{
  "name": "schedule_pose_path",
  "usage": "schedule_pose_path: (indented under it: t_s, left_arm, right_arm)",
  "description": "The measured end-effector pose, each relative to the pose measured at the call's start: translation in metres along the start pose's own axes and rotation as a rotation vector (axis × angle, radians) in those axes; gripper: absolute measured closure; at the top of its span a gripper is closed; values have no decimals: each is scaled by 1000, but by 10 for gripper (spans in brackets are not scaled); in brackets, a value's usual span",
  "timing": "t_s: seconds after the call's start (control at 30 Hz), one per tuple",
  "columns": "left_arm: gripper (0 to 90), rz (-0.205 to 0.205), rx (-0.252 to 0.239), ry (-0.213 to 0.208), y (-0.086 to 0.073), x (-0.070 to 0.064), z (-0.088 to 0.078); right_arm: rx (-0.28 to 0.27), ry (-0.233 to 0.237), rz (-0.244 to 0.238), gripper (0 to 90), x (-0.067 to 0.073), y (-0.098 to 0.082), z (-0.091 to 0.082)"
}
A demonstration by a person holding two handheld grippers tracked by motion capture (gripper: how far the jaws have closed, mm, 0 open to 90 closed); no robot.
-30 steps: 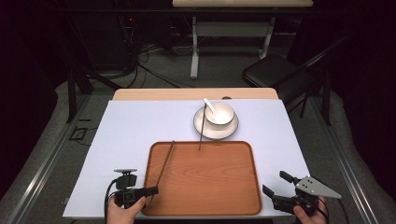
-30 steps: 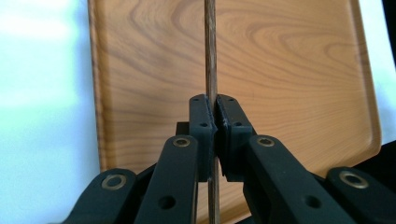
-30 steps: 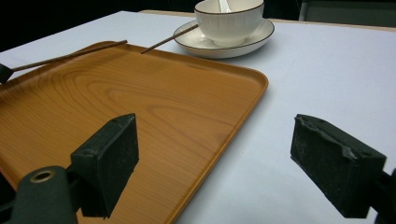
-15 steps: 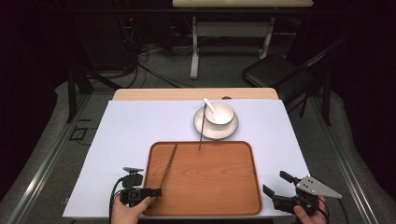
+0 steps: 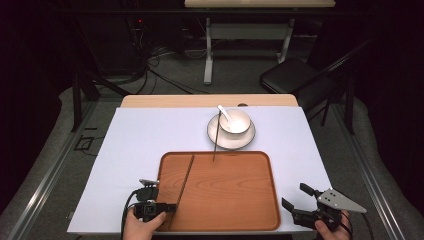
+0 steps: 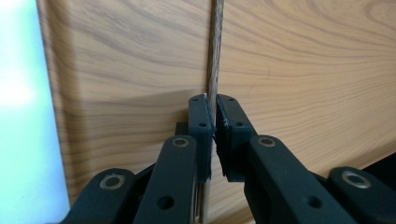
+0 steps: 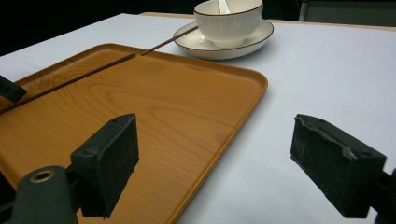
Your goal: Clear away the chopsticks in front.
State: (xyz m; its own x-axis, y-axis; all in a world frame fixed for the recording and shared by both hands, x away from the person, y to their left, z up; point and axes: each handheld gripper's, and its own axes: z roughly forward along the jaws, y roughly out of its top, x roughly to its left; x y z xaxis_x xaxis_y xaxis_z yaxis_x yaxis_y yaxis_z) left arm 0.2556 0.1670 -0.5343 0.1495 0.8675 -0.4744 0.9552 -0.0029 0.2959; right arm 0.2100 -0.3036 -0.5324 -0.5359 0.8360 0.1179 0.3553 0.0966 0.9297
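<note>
1. Gripping one chopstick (image 5: 183, 177) at its near end, the left gripper (image 5: 169, 207) sits at the wooden tray's (image 5: 235, 200) near-left corner. Second chopstick (image 5: 215, 141) leans from the saucer (image 5: 216, 137) onto the tray's far edge. Bowl (image 5: 239, 120) on saucer holds a white spoon (image 5: 225, 113). Right gripper (image 5: 296, 208) hovers off the tray's near-right corner.
2. Left gripper view: jaws pinched nearly shut on the chopstick, which lies flat on the tray. Likely a pick-up step; next move calls for a level lift.
3. Right gripper view: jaws spread wide, holding nothing, above the white desk cover (image 7: 327, 70).
</note>
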Motion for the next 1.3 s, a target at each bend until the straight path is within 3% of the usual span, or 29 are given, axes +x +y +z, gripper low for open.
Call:
schedule_pose_path:
  t_s: [0.2, 0.43, 0.53, 0.57, 0.67, 0.83, 1.3]
  left_arm:
    - [773, -5, -19, -24, 0, 0, -2]
    - [606, 6, -102, -42, 11, 0, -14]
    - [540, 28, -136, -30, 15, -1, -16]
    - [520, 60, -167, -1, 20, -2, -18]
    - [475, 68, -181, -11, 30, -2, -21]
    - [439, 53, -182, -44, 51, -3, -24]
    - [417, 99, -159, 9, 103, -13, -27]
  right_arm:
    - [0, 0, 1, 149, 0, 0, 0]
    - [-1, -2, -1, 149, 0, 0, 0]
    - [1, -2, 0, 149, 0, 0, 0]
    - [0, -2, 0, 149, 0, 0, 0]
    - [0, -1, 1, 149, 0, 0, 0]
    - [1, -1, 1, 149, 0, 0, 0]
    - [0, -1, 1, 149, 0, 0, 0]
